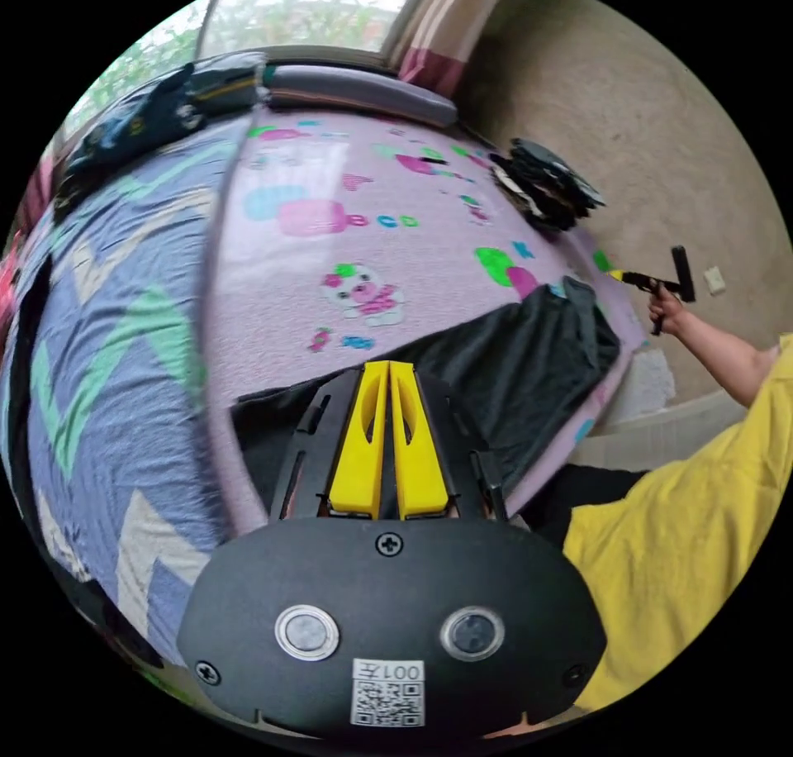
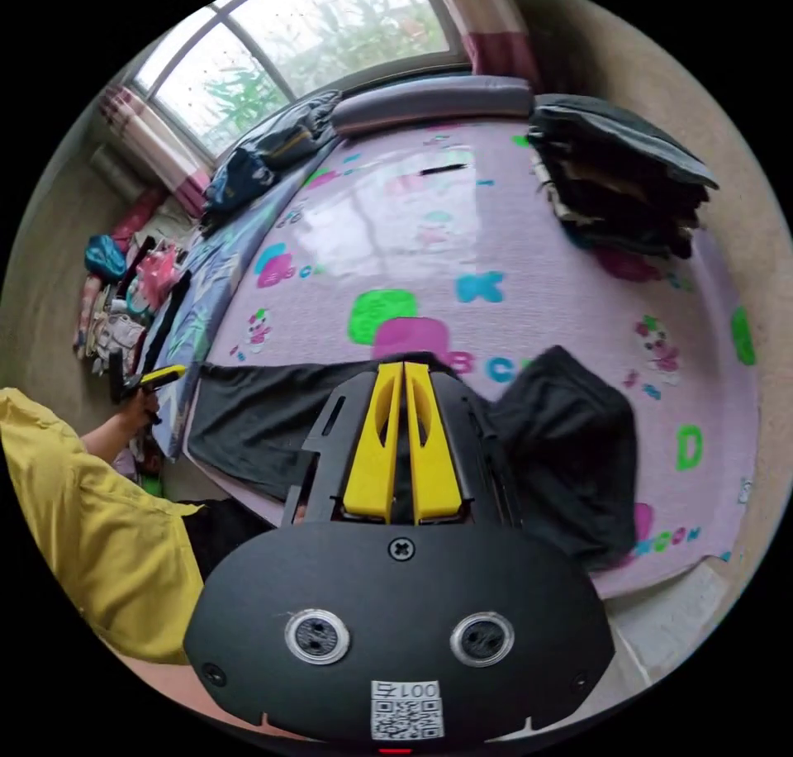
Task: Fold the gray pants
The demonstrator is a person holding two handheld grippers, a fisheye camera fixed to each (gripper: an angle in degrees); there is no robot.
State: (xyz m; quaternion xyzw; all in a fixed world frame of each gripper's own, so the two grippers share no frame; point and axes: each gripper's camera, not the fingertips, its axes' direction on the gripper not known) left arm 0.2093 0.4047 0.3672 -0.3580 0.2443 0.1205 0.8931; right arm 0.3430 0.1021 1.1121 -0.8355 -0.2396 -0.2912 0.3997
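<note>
- The bed (image 2: 462,236), under a pink cartoon-print mat, carries everything; the gray pants (image 2: 570,451) lie along the mat's near edge, closest to the person, stretched flat at one end and bunched into a rumpled heap at the other.
- A stack of folded clothes (image 2: 619,178) sits on the mat well beyond the pants, towards the wall.
- The left gripper (image 1: 388,377) hovers just above the pants' flat end, its yellow jaws pressed together and holding nothing.
- The right gripper (image 2: 403,377) hangs over the pants' middle, just beside the heap, jaws likewise closed and empty.
- Risk, as I judge it: the pants lie so near the mat's edge that a careless tug could drag them off the bed, and pinching the heap blindly might catch several layers and spoil the fold.
</note>
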